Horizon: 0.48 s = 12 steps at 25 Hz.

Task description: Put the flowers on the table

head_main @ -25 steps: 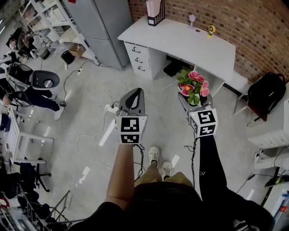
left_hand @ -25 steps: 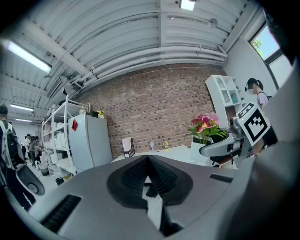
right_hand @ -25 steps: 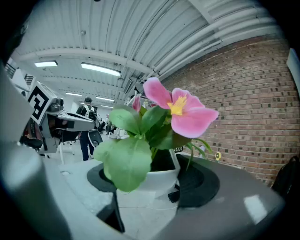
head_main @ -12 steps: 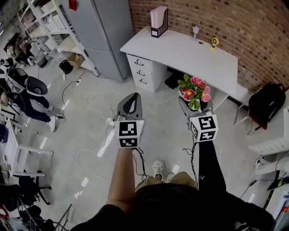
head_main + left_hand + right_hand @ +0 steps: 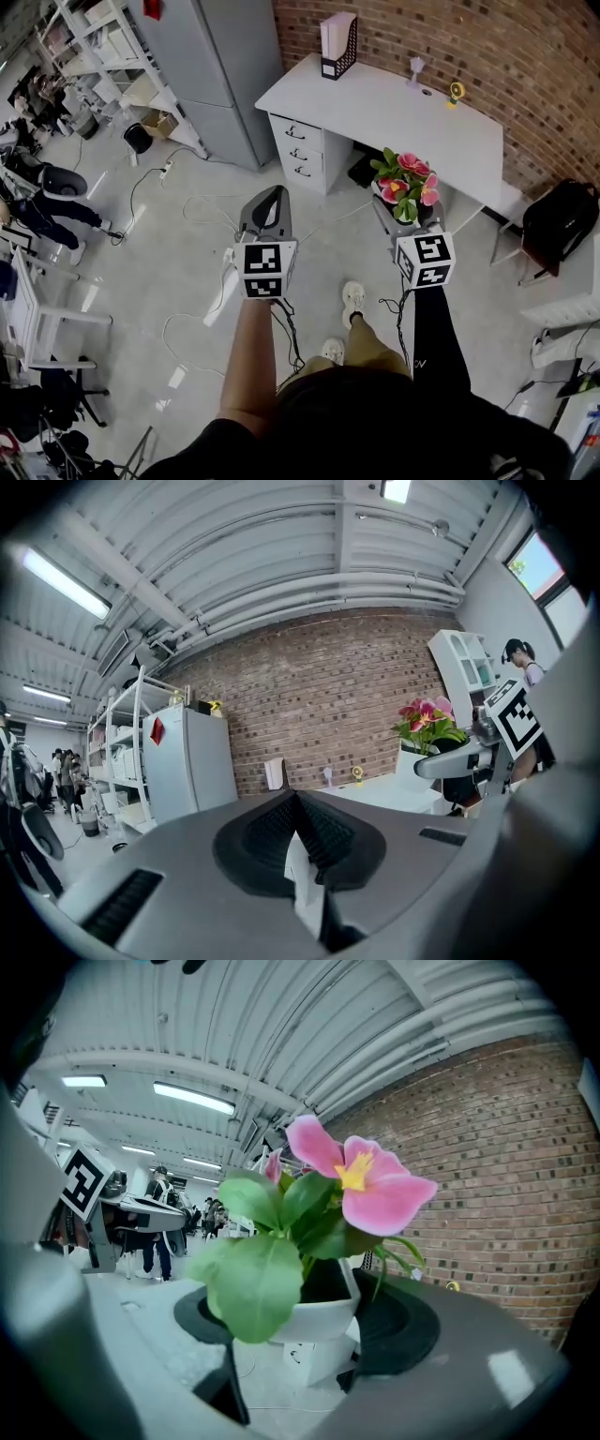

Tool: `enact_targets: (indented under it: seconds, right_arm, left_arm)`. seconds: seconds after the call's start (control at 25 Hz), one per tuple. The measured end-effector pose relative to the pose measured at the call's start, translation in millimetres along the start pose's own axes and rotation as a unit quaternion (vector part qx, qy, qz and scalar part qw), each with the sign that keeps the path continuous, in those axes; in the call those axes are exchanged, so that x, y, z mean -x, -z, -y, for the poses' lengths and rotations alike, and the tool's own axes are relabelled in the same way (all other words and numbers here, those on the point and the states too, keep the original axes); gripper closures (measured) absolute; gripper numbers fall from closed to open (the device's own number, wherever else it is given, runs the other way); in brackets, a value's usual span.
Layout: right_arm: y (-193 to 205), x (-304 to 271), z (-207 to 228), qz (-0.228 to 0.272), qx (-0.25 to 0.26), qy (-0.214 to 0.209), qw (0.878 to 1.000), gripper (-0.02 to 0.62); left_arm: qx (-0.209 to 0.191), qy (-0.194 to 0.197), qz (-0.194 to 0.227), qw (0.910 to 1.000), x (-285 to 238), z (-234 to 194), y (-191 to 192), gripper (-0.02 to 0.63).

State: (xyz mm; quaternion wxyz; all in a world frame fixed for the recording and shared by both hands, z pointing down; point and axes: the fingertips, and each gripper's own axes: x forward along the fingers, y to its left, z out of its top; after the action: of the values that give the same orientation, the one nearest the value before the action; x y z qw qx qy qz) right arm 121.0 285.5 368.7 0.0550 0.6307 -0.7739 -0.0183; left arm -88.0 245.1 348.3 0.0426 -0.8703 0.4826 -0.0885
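**Flowers clamped in my right gripper, white desk just ahead**

On the far left, a white metal shelving rack [image 5: 89,37] runs along the room, and next to it stands a tall grey metal cabinet [image 5: 220,66]. Thin white cables [image 5: 202,183] loop over the grey concrete floor [image 5: 141,244] in front of them.

Now my left gripper [image 5: 272,199]. It points forward at about level. Its own view shows the gripper [image 5: 295,797] closed, with the dark ribbed pads [image 5: 328,832] meeting tip to tip.

Past it is the white desk with three drawers [image 5: 403,108], set against the red brick wall [image 5: 497,42]. A black mesh file holder [image 5: 339,47] stands at its back left corner. A small yellow object [image 5: 457,91] sits near the wall; I can't make out what it is.

On to my right gripper [image 5: 405,217], and this one is busy. Its own view shows the gripper [image 5: 305,1321] with its jaws wide and pressed against both sides of a white square plastic pot [image 5: 323,1312]. The pink flowers with broad green leaves [image 5: 405,178] stand upright above the jaws, one big bloom [image 5: 361,1180] close to the lens.

In the head view the plant is up in the air just short of the desk's front edge, not yet on the desktop.

At the far right, a black backpack [image 5: 561,217] rests near the brick wall.
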Motion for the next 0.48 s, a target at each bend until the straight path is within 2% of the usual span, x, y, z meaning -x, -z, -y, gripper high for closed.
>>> enact_targets:
  seconds: [0.24,0.48]
  right_arm:
    - [-5,-55,25,0.007,0.002,-0.007,1.0,0.256]
    - [-3,-136,56,0.014,-0.002,-0.025,1.0,0.256]
  left_arm:
    - [-0.006,-0.001,0.004,1.0,-54,-16,-8,0.598]
    - [-0.016,-0.013,-0.002,0.9998,-126,-45,-5,0.598]
